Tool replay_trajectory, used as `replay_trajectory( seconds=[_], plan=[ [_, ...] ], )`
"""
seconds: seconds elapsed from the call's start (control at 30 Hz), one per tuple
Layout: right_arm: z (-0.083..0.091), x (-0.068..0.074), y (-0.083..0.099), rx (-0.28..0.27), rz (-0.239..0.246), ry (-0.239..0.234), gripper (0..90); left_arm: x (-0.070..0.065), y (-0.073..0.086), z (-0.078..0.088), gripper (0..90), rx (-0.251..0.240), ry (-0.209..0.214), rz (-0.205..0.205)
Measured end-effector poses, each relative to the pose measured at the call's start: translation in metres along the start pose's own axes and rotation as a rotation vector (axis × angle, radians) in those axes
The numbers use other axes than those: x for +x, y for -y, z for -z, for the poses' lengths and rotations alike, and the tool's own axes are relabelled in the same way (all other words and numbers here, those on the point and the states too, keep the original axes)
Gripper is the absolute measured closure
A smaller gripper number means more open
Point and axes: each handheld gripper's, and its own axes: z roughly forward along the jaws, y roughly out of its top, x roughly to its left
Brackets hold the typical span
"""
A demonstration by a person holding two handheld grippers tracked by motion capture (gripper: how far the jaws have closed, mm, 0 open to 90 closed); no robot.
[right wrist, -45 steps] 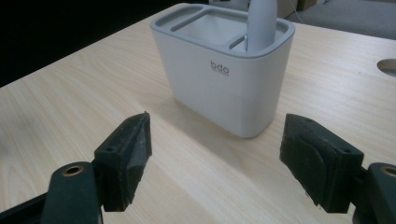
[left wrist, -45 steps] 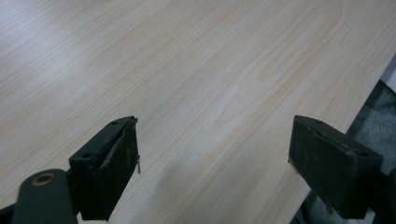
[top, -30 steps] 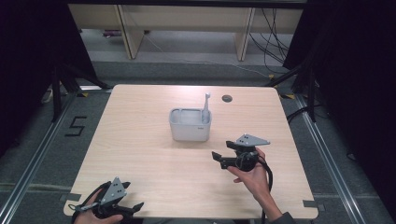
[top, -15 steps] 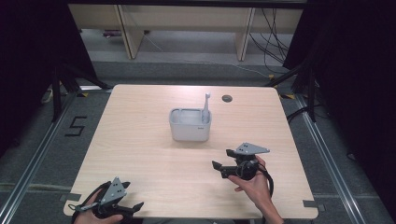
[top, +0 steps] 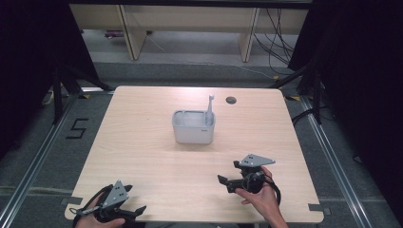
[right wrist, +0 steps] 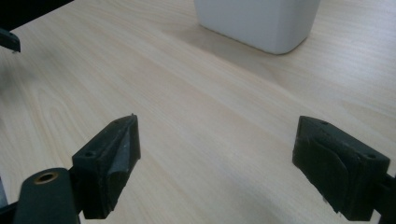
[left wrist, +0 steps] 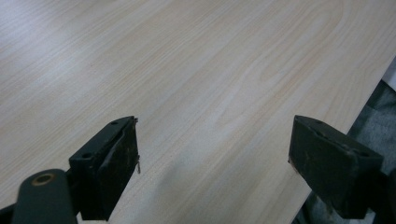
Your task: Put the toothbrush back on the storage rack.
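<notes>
Right hand (top: 259,199) sits low over the near right part of the wooden table (top: 142,142), holding the right gripper (top: 227,183) roughly level and aimed left. Its jaws have just been opening and gape wide, nothing between them. The left gripper (top: 138,211) rests at the near left corner, also spread wide and empty. The white bin (top: 192,128) sits mid-table, well away from both, with a toothbrush (top: 209,108) standing upright inside, head up.

Right hand-held gripper drawn back toward the person

The right hand-held gripper (top: 227,183) has slid from near the white container (top: 193,127) toward the near edge of the bench (top: 142,142), sinking a little; its jaws have just been opening, with nothing between them.
</notes>
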Motion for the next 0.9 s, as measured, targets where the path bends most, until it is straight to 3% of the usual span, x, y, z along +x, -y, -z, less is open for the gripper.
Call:
replay_trajectory(
  seconds=[0.07, 0.13, 0.17, 0.2, 0.43, 0.47, 0.5, 0.53, 0.57, 0.6, 0.73, 0.9],
  plan=[
    [-0.001, 0.0, 0.001, -0.008, 0.011, -0.005, 15.7, 0.0, 0.0, 0.0, 15.5, 0.0, 0.001, 0.002],
    [0.001, 0.0, 0.004, 0.0, 0.053, 0.002, 15.7, 0.0, 0.0, 0.0, 15.5, 0.0, 0.0, 0.001],
    [0.002, 0.004, 0.006, 0.01, 0.02, 0.007, 15.7, 0.0, 0.0, 0.0, 15.5, 0.001, 0.0, -0.001],
    [0.003, 0.002, 0.006, 0.012, 0.047, 0.006, 15.8, 0.0, 0.0, 0.0, 15.5, 0.0, 0.001, 0.003],
    [0.005, 0.008, 0.012, 0.044, 0.032, 0.002, 15.8, 0.0, 0.0, 0.0, 15.5, 0.0, 0.0, 0.003],
    [0.005, 0.005, 0.013, 0.029, 0.077, 0.014, 15.8, 0.0, 0.0, 0.0, 15.5, 0.0, 0.0, 0.002],
    [0.006, 0.009, 0.014, 0.05, 0.043, 0.007, 15.8, 0.0, 0.0, 0.0, 15.5, 0.0, -0.001, 0.0],
    [0.007, 0.007, 0.014, 0.044, 0.076, 0.023, 15.8, 0.0, 0.0, 0.0, 15.5, 0.001, -0.001, -0.001],
    [0.007, 0.008, 0.015, 0.052, 0.066, 0.016, 15.8, 0.0, 0.0, 0.0, 15.5, 0.001, 0.0, -0.001],
    [0.007, 0.008, 0.017, 0.057, 0.096, 0.024, 15.8, 0.0, 0.0, 0.0, 15.5, 0.001, 0.0, 0.002],
    [0.009, 0.012, 0.02, 0.088, 0.073, 0.023, 15.8, -0.001, 0.0, 0.0, 15.5, 0.001, 0.001, 0.002],
    [0.009, 0.011, 0.023, 0.094, 0.11, 0.032, 15.8, 0.0, 0.0, 0.0, 15.5, 0.0, 0.0, -0.002]
  ],
)
